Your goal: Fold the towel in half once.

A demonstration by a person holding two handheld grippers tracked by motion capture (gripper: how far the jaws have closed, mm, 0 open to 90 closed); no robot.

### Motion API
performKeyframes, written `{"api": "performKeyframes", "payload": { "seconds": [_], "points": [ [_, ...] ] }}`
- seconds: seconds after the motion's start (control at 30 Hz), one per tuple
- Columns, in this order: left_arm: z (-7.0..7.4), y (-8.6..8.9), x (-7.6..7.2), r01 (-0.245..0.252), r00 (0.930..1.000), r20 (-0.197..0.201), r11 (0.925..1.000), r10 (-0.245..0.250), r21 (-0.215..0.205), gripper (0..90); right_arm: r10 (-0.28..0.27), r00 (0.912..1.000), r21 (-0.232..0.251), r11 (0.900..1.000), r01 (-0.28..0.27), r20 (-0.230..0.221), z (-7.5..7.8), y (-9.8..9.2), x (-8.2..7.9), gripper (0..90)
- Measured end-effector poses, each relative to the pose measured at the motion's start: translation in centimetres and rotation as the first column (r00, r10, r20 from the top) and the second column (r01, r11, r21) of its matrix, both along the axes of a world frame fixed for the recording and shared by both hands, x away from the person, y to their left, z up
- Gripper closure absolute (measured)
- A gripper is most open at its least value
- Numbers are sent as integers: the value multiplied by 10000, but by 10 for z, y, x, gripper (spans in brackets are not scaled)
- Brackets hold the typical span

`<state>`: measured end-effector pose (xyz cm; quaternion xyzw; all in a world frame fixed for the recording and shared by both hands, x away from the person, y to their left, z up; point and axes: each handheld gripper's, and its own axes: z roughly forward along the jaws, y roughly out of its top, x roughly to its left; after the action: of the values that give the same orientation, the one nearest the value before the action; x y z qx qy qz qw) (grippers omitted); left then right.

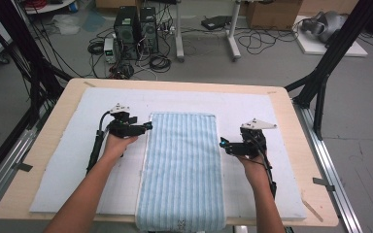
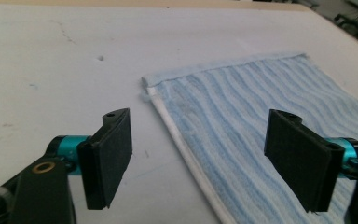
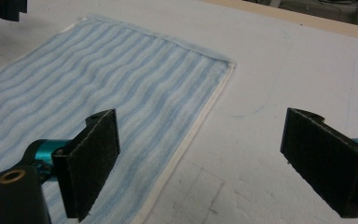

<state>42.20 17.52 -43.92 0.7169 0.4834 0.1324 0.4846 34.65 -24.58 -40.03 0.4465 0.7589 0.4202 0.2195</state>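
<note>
The table (image 1: 291, 116) carries a white mat (image 1: 68, 160) over most of its top. On the mat lies my towel (image 1: 184, 165), pale blue with wavy stripes, spread flat as a long strip at the centre; its far end stops short of the mat's 12 o'clock edge and its near end hangs over the table's 6 o'clock edge. A white hem runs down each long side.

My left hand (image 1: 116, 144) sits at 9 o'clock of the towel, just beside its left hem near the far corner. The left gripper (image 2: 198, 158) is released: the jaws stand wide and straddle that hem, one pad over bare mat, the other over the stripes, nothing pinched. They seem to hover just above the cloth, though I can't be sure of the gap.

My right hand (image 1: 253, 165) sits at 3 o'clock, beside the right hem. The right gripper (image 3: 207, 163) is also released, jaws wide across the hem, one over towel, one over mat, gripping nothing.
</note>
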Motion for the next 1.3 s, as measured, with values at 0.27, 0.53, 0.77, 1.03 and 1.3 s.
{"api": "performKeyframes", "payload": {
  "seconds": [0.27, 0.53, 0.77, 1.03, 1.3],
  "points": [
    [-8, -21, 13, 115, 9995, -317, 9957, -86, 923, 282, -56, 9984, -147, 9999, 48, -554, -8, 3, 13, 110],
    [-12, -34, 6, 206, 9994, 214, 9588, -278, 2834, 416, -386, 9947, -379, 9987, 352, -949, -10, 7, 18, 111],
    [-12, -47, 0, 688, 9952, 466, 9538, -861, 2925, 852, -539, 9945, -486, 9976, 496, -901, -13, 20, 29, 171],
    [-12, -39, 4, 674, 9977, -29, 9764, -682, 2052, 867, -364, 9905, -893, 9957, 247, -1323, -28, 38, 52, 514],
    [-12, -36, 6, 616, 9980, -245, 9841, -583, 1667, 870, -574, 9852, -1227, 9917, 377, -1615, -40, 52, 67, 577]
  ]
}}
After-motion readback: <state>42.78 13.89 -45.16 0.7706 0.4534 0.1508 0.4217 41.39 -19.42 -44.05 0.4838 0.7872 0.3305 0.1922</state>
